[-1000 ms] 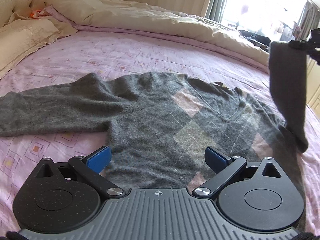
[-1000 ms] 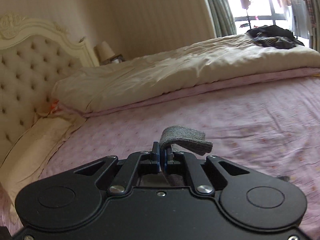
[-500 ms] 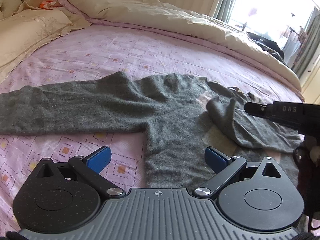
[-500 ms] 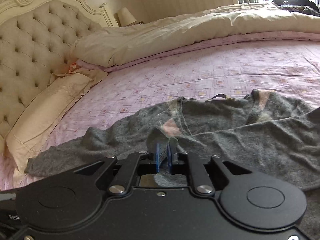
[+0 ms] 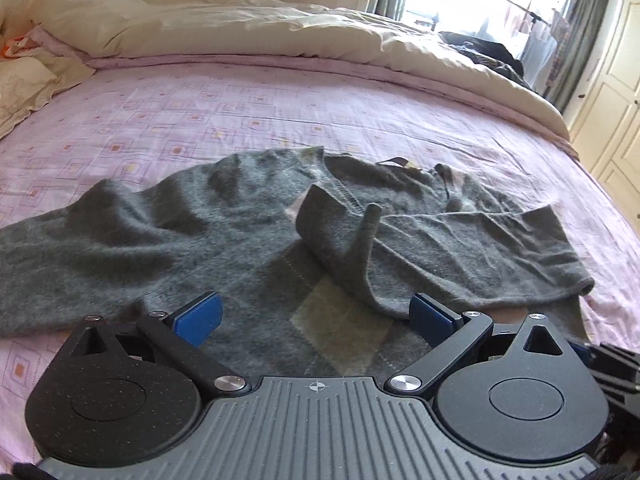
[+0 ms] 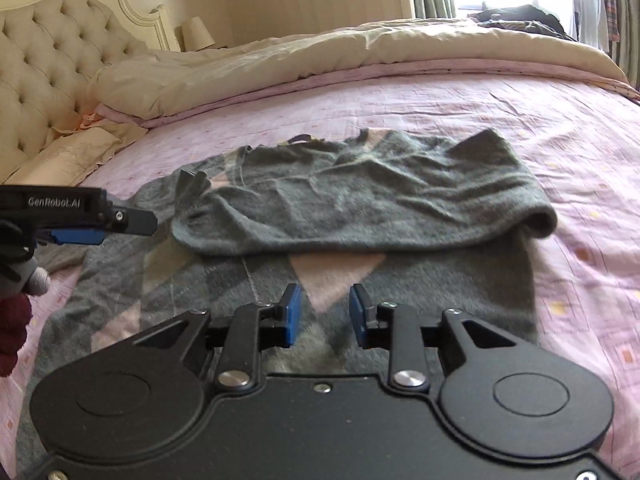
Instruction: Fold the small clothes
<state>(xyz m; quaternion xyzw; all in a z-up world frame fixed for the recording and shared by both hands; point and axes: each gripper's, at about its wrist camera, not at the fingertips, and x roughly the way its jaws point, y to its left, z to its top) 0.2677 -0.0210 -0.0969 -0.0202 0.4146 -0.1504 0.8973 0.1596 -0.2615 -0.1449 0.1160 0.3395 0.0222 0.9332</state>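
- Sweater (image 6: 360, 200) — grey knit with pink and tan argyle diamonds, lies flat on the pink quilt (image 6: 560, 120), centre of the bed.
- Right sleeve (image 6: 400, 208) is folded across the chest; its cuff stands rucked at 12 o'clock in the left wrist view.
- Left sleeve (image 5: 100, 240) trails out toward 9 o'clock, unfolded.
- Left gripper (image 5: 316, 316) — jaws spread wide, empty; right gripper (image 6: 322, 314) — jaws parted, empty.
- Advice: pinch the left cuff only, carry it across level, lay it flat.
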